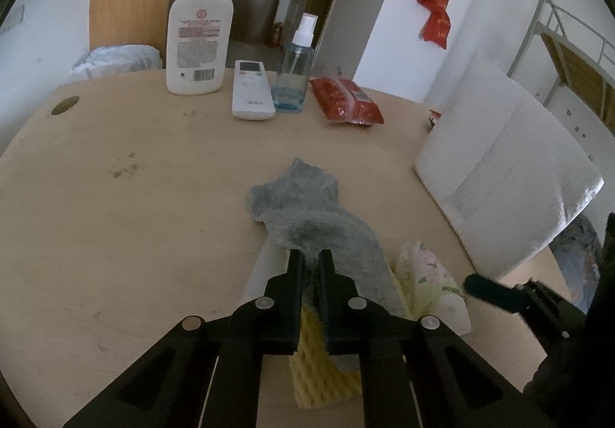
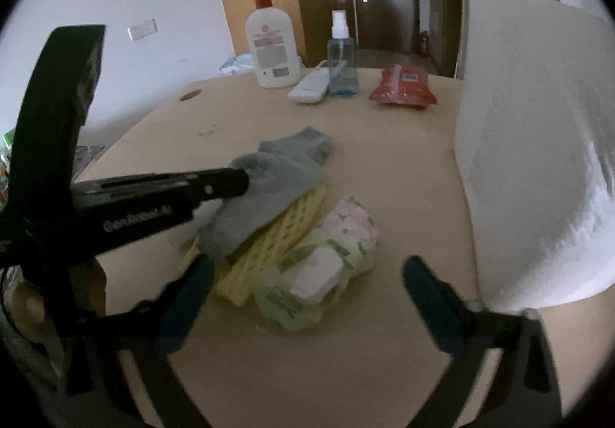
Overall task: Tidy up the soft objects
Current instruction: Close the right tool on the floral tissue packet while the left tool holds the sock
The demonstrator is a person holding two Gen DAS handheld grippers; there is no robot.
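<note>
Left gripper [image 1: 310,255] pinched on the grey sock [image 1: 307,212], jaws nearly together with sock fabric bunched between the fingertips; grip sits on the near half of the sock. Sock lies mid-table, its far end flat on the wooden table [image 1: 134,197], its near end draped over a yellow waffle-weave cloth [image 2: 265,235]. Just right of the cloth, touching it, a soft pack of wet wipes [image 2: 315,270] with a white flip lid, floral print on its far end.

Right gripper [image 2: 307,285] hangs wide apart, nothing between the fingers, just short of the wipes pack on the near side. Pack sits roughly in line between the two fingers, not touched.

Step in hand, as I read it: sock grasp just made, pile of soft items being sorted. Lift not started; sock looks to be resting on cloth and table.

Next move probably calls for raising the sock clear of the yellow cloth without dragging the cloth along. Right gripper likely needs to come forward and close on the wipes pack, or pin the cloth.

Far edge of table: lotion pump bottle [image 1: 200,43], remote [image 1: 251,89], spray bottle [image 1: 296,70], red packet [image 1: 346,101], all well apart from the pile. White paper towel roll [image 1: 499,159] on the right
</note>
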